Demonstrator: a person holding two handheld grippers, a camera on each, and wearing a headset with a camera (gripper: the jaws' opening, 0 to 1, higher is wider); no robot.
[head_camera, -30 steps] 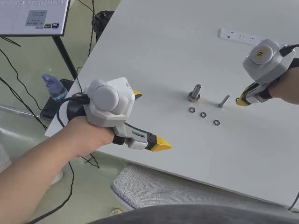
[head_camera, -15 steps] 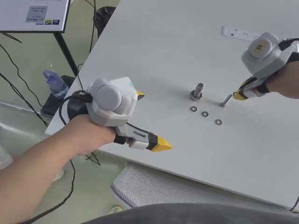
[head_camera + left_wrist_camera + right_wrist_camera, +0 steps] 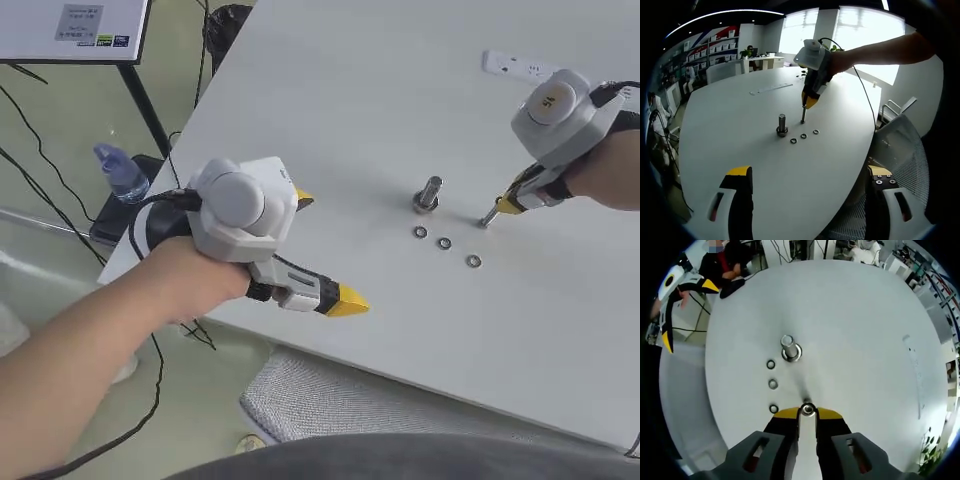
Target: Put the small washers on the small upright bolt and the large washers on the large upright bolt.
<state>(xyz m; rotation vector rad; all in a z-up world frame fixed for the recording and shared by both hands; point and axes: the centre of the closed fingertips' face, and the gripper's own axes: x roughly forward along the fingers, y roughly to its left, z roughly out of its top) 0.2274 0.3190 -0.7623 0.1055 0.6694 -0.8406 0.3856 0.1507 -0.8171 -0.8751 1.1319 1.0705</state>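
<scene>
Nearest, the left gripper (image 3: 323, 249) hangs over the bench (image 3: 330, 120) edge as it did a second ago, its fingers (image 3: 345, 300) spread wide and holding nothing; in its own view (image 3: 810, 172) the two yellow tips frame the work from well back.

Past it, three small washers (image 3: 444, 243) lie flat on the bench in a loose row, none touching another. They sit where they sat before. The left gripper view (image 3: 803, 136) shows them just in front of both bolts, and the right gripper view (image 3: 773, 384) shows them to the left of the fingers.

Just behind the row stands the large bolt (image 3: 428, 193), upright, with a wider ring at its foot (image 3: 789, 347), (image 3: 782, 125).

Beside it is the small bolt (image 3: 488, 215), standing on the bench, nothing threaded on it. A second ago the right gripper (image 3: 508, 205) was beside this bolt and apart from it; now its fingers are narrowed on the bolt's top. The right gripper view (image 3: 808, 412) shows the bolt's end (image 3: 808, 409) pinched between the yellow tips, and the left gripper view has the tips meeting the bolt (image 3: 803, 114) from above.

Farthest, a power strip (image 3: 520, 68) lies on the bench.
</scene>
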